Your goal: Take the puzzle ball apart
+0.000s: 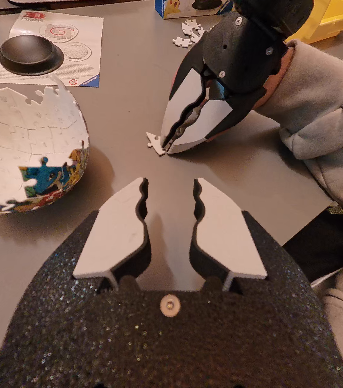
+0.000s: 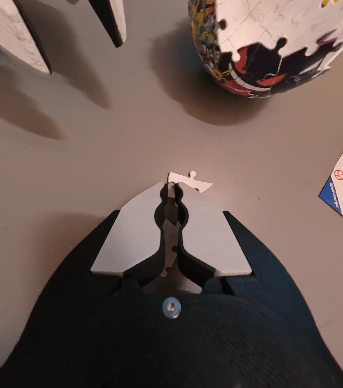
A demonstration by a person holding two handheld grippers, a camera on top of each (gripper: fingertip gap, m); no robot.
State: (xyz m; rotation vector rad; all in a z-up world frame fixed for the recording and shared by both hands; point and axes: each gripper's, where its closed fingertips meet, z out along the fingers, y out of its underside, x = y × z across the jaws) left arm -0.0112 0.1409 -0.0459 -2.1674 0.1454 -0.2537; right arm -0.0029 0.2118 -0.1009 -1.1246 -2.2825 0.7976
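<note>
The puzzle ball [image 1: 29, 136] is a partly opened shell on the grey table, white inside and with colourful print outside. It lies left of my left gripper [image 1: 170, 182], which is open and empty just above the table. My right gripper [image 1: 166, 146] points down at the table, shut on a white puzzle piece [image 1: 155, 142] that sticks out past its tips. In the right wrist view the right gripper [image 2: 171, 184] pinches that piece [image 2: 189, 182], and more white piece shows in the gap behind the tips. The ball [image 2: 271, 48] is at the upper right there, and the left gripper's fingers [image 2: 113, 21] are at the upper left.
A black round stand [image 1: 29, 54] sits on a printed instruction sheet [image 1: 61, 27] at the back left. Several loose white pieces [image 1: 189, 31] lie at the back, by a puzzle box [image 1: 187, 8] and a yellow bin [image 1: 334, 19]. A grey sleeve [image 1: 323, 126] is on the right. About 10 cm separates my left fingertips from my right.
</note>
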